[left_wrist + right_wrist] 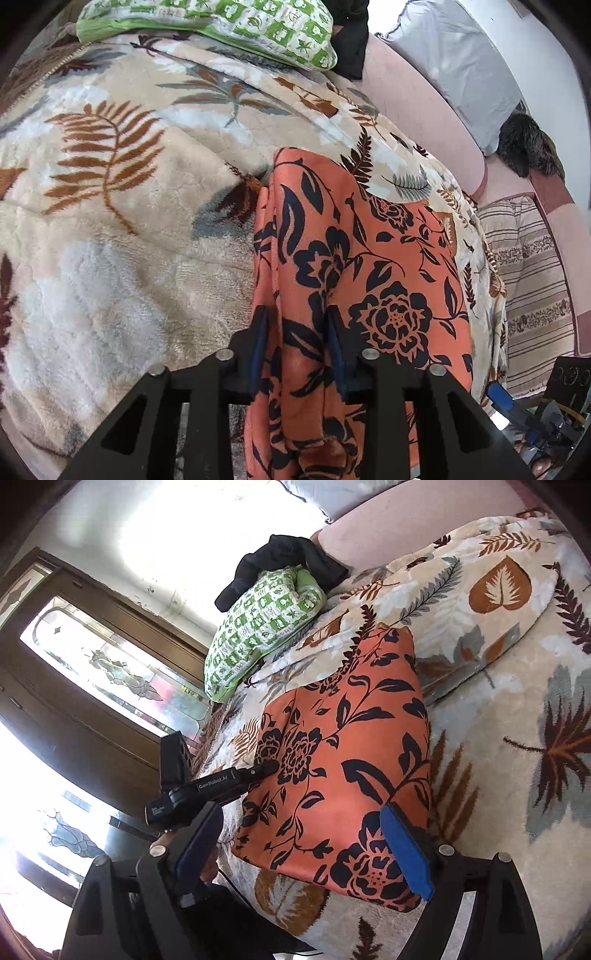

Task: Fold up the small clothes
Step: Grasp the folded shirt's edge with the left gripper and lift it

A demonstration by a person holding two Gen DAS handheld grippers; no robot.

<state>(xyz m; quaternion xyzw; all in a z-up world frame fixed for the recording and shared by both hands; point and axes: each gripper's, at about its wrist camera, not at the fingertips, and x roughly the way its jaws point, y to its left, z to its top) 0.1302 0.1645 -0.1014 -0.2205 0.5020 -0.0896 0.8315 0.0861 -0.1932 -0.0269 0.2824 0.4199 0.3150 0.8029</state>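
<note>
An orange garment with black flowers point(354, 258) lies on a leaf-patterned blanket point(122, 229). In the left wrist view my left gripper point(295, 317) has its jaws close together with a fold of the garment's left edge between them. In the right wrist view the garment point(343, 753) lies folded into a rough rectangle. My right gripper point(299, 845) is open, its blue pads point(406, 853) spread wide over the garment's near edge, holding nothing. The left gripper's body point(210, 786) shows at the garment's left edge.
A green-and-white patterned pillow point(258, 627) with a black cloth point(284, 561) on it lies at the bed's far side. A pink headboard point(421, 107) and grey pillow point(458, 62) stand behind. A striped cover point(532, 280) lies at right. A wooden window frame point(92, 686) is at left.
</note>
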